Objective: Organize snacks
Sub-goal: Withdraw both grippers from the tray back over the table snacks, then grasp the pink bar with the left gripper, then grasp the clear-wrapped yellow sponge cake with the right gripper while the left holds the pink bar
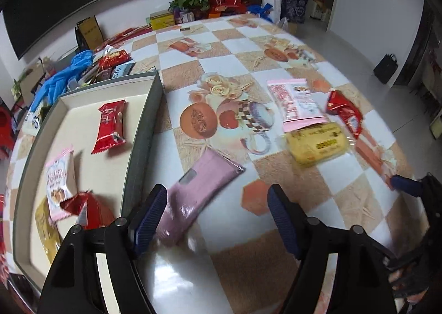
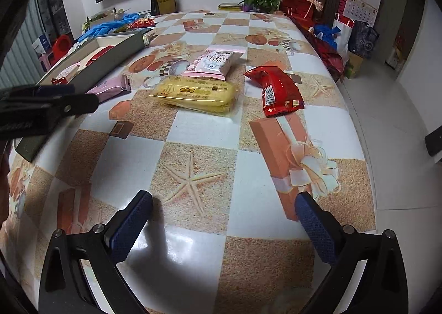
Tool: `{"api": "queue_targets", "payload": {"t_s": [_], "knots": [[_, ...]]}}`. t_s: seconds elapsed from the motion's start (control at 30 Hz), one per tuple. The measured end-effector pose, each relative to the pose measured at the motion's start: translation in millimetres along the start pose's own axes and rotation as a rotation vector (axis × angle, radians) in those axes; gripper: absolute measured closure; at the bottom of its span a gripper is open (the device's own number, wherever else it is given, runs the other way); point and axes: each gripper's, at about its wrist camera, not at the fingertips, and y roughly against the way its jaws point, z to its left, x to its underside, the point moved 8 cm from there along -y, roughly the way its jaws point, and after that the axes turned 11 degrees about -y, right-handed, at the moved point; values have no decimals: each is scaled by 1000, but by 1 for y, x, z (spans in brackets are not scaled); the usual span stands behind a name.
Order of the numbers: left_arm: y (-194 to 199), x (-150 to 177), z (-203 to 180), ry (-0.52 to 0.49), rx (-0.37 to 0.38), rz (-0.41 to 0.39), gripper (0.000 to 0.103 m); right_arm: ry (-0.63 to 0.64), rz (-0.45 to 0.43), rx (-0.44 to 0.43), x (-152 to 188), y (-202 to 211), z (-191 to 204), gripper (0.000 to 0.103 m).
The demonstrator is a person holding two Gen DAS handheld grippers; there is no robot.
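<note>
The left gripper hangs with its jaws spread over the near end of the mauve packet, which lies flat on the counter just right of the tray. The packet sits beside the left pad rather than centred between the two, and neither pad presses on it. Closing from here would likely catch only its corner, so the glossy film could slip out or the packet could skid into the tray wall. The right gripper also has its jaws spread wide, over bare counter, holding nothing; its reach toward the farther snacks may cross the left gripper's path.

Farther out on the right lie the yellow packet, its clear wrap slick and soft, with the pink-and-white bag overlapping its far edge, and the red packet just beside them. Lifting the yellow one first could drag the pink bag along.

Inside the tray a red wafer pack lies alone, while nearer packs pile against the near wall, where a dropped packet may land on top and slide.
</note>
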Motion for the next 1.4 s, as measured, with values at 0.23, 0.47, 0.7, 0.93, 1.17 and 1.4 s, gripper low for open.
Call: {"api": "queue_targets", "payload": {"t_s": [0.23,0.47,0.7,0.93,1.17,1.4], "knots": [[-21,2,6,31,40,45,36,-1,-1,-4,1,1,1,0],[-5,10,-20,26,46,-5,76,0,-1,-4,1,1,1,0],[25,56,-28,50,17,-65,76,7,24,-1,1,0,3,0],[35,73,-20,92,38,-112,74,75,84,-41,-21,-11,31,0],[35,73,-22,97,40,-120,74,141,71,-44,-64,-48,53,0],[37,75,-18,129,77,-135,74,267,117,-186,-63,-52,81,0]]}}
